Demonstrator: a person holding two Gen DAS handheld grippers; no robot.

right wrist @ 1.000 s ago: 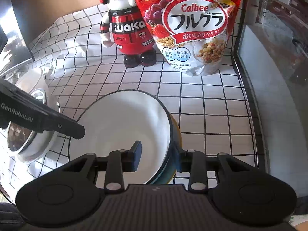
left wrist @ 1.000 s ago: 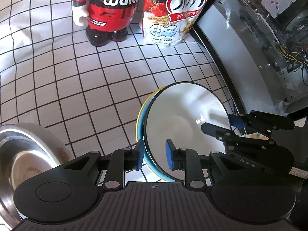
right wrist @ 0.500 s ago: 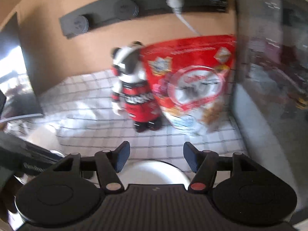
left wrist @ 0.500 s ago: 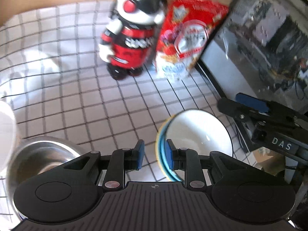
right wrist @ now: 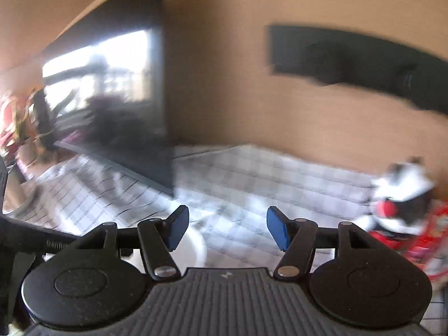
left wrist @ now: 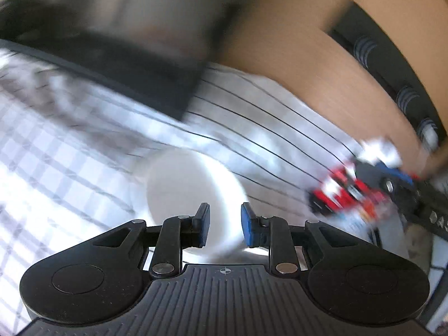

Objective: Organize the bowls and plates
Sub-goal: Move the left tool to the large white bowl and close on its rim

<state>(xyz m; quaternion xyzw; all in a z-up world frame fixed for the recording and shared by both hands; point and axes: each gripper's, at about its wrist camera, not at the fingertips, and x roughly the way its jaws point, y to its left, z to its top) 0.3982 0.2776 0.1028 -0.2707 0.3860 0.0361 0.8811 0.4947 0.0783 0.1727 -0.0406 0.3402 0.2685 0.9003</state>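
Both views blur: left gripper (left wrist: 222, 225) hangs empty, jaws narrowly apart, above a white bowl (left wrist: 190, 193) at centre frame; right gripper (right wrist: 227, 228) gapes, released.

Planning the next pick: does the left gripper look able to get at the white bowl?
Probably yes. The left gripper is empty, jaws slightly apart, and the white bowl sits just ahead with nothing between, though the view is blurred.

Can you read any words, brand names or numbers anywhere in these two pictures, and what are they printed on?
None can be read with any certainty; both views are smeared by motion.
Red and black robot figure: white marks on its body, too blurred to read.
Other gripper's black body at the left view's right edge: a few pale letters, too blurred and cut off to read.
Red bag: print blurred.
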